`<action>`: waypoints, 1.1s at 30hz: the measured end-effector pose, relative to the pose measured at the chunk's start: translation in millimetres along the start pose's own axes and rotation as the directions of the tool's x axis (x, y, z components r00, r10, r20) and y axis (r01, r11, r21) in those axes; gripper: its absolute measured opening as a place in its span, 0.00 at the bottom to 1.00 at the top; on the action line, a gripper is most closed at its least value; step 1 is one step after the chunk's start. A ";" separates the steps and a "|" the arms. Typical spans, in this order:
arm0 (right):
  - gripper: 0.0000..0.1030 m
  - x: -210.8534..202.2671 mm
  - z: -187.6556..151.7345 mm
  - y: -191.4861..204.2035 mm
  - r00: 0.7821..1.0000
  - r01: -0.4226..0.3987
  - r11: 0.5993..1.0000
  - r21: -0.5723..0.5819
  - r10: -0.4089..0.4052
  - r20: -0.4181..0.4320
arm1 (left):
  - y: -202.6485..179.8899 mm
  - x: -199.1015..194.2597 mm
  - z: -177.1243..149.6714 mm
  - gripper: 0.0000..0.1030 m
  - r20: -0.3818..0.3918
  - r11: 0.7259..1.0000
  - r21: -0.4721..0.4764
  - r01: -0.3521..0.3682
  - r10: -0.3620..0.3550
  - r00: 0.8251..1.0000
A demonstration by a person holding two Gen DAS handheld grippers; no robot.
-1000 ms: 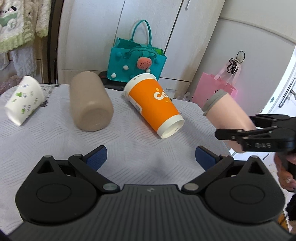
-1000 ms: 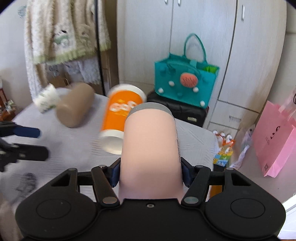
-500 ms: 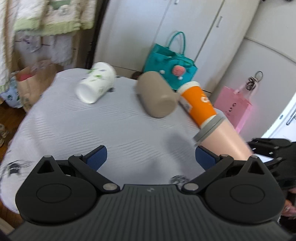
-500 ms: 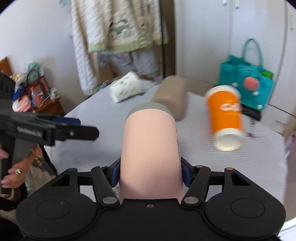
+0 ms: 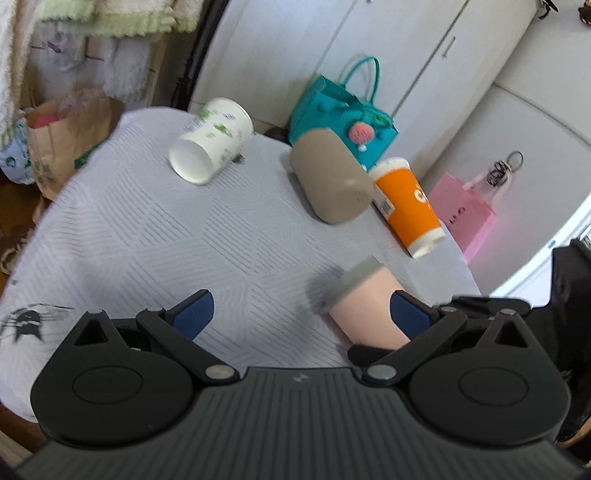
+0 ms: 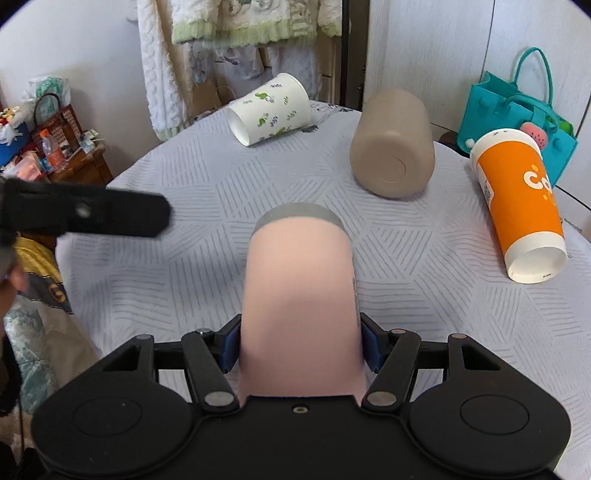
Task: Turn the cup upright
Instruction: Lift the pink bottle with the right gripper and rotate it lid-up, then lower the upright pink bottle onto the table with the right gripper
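My right gripper [image 6: 299, 345] is shut on a pink cup [image 6: 299, 295] with a grey rim, held over the near part of the table with the rim pointing away. The pink cup also shows in the left wrist view [image 5: 364, 310], tilted low over the cloth. My left gripper [image 5: 301, 314] is open and empty, just left of the pink cup; it shows in the right wrist view [image 6: 85, 212]. An orange paper cup [image 6: 517, 206], a beige cup [image 6: 393, 144] and a white floral cup [image 6: 271, 109] lie on their sides.
The table [image 6: 184, 206] has a grey patterned cloth. A teal bag [image 6: 517, 110] stands behind the table, a pink bag [image 5: 465, 214] to the right. Clothes [image 6: 240, 29] hang at the back. A brown paper bag [image 5: 62, 136] is left of the table.
My right gripper has carried the pink cup in and down over the near table. My left gripper has swung left and back, so the pink cup now sits close by its right finger.
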State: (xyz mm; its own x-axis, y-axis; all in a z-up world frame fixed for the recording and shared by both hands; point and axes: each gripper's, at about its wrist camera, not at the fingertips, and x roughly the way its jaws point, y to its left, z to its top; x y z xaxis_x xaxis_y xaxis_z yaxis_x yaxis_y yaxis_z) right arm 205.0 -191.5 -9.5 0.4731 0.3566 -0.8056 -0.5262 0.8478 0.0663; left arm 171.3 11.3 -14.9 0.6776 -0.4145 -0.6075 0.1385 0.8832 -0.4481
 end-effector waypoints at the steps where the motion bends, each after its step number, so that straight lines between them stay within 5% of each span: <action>1: 0.76 -3.6 -0.4 -1.7 1.000 0.003 1.000 0.005 -0.003 0.008 | -1.3 4.8 -0.4 1.00 -0.017 1.000 -0.005 0.014 -0.014 1.000; 3: 0.86 -13.3 -1.4 -4.3 0.999 0.011 1.000 0.006 -0.011 0.042 | -3.3 14.2 -2.2 1.00 -0.056 0.998 -0.027 0.051 -0.053 0.997; 14: 0.87 -33.5 -5.0 -15.4 0.997 -0.067 0.994 -0.087 0.071 0.040 | -8.9 57.3 -14.9 0.97 -0.124 0.956 -0.236 0.174 -0.207 0.970; 15: 0.87 -31.7 -3.2 -15.2 0.996 -0.078 0.992 -0.100 0.081 0.025 | -10.5 59.8 -16.0 0.95 -0.126 0.952 -0.246 0.181 -0.216 0.968; 17: 0.87 -25.6 0.9 -15.1 0.995 -0.099 0.988 -0.115 0.099 -0.008 | -13.2 61.4 -18.9 0.74 -0.108 0.945 -0.267 0.191 -0.226 0.968; 20: 0.86 -12.9 6.6 -15.8 0.993 -0.113 0.987 -0.113 0.109 -0.049 | -20.9 61.5 -20.8 0.66 -0.083 0.950 -0.243 0.194 -0.220 0.972; 29: 0.73 -0.8 9.8 -22.8 0.983 -0.163 0.983 -0.082 0.155 -0.094 | -17.9 83.3 -24.5 0.67 -0.143 0.914 -0.328 0.240 -0.299 0.943; 33: 0.72 -2.5 8.9 -23.6 0.985 -0.160 0.985 -0.071 0.155 -0.072 | -23.2 88.7 -21.1 0.67 -0.132 0.921 -0.305 0.244 -0.294 0.947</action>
State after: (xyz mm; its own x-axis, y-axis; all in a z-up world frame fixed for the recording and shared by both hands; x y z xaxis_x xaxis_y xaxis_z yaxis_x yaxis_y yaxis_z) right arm 222.5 -208.9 -3.8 0.3335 0.4547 -0.8259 -0.6441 0.7496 0.1526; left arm 213.0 -50.7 -72.2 0.5056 -0.6810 -0.5298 0.0724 0.6454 -0.7604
